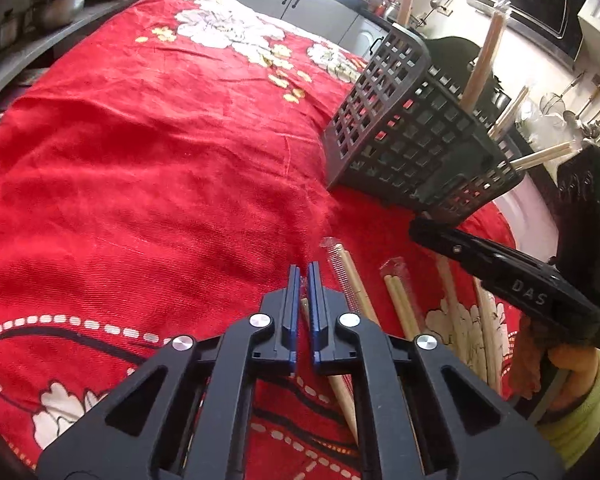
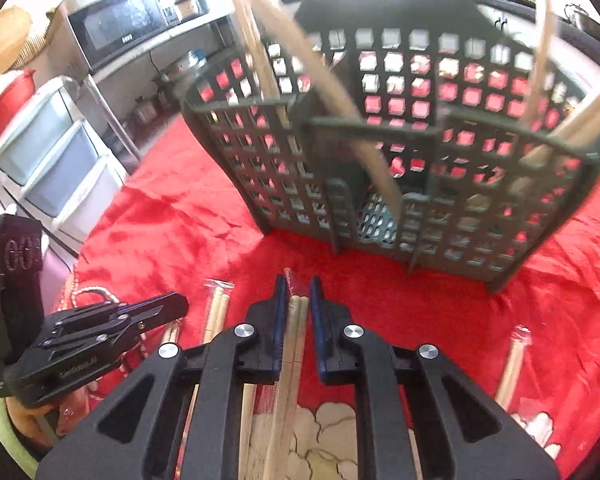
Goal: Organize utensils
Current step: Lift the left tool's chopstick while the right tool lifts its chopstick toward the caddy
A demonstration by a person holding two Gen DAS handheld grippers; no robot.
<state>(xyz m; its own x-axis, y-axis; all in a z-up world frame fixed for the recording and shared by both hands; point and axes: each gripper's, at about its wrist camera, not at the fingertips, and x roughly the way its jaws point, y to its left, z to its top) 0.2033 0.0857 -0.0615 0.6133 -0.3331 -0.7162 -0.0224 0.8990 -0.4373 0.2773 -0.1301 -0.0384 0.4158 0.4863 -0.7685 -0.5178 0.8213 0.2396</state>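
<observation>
A dark grey lattice utensil basket (image 1: 412,128) (image 2: 400,152) stands on the red floral cloth and holds several wrapped chopstick pairs (image 2: 324,76) leaning out of it. More wrapped chopstick pairs (image 1: 398,304) (image 2: 216,312) lie on the cloth in front of it. My left gripper (image 1: 304,276) is nearly closed and empty, just left of the loose pairs. My right gripper (image 2: 298,292) has its fingers around one wrapped pair (image 2: 294,344) lying on the cloth, with a small gap on the right side. The right gripper also shows in the left wrist view (image 1: 500,268), the left one in the right wrist view (image 2: 112,320).
The red cloth (image 1: 160,140) covers the table. Pots (image 1: 60,0) stand on a shelf far left. A microwave (image 2: 120,24) and plastic drawers (image 2: 48,160) stand beside the table. One more wrapped pair (image 2: 512,364) lies to the right.
</observation>
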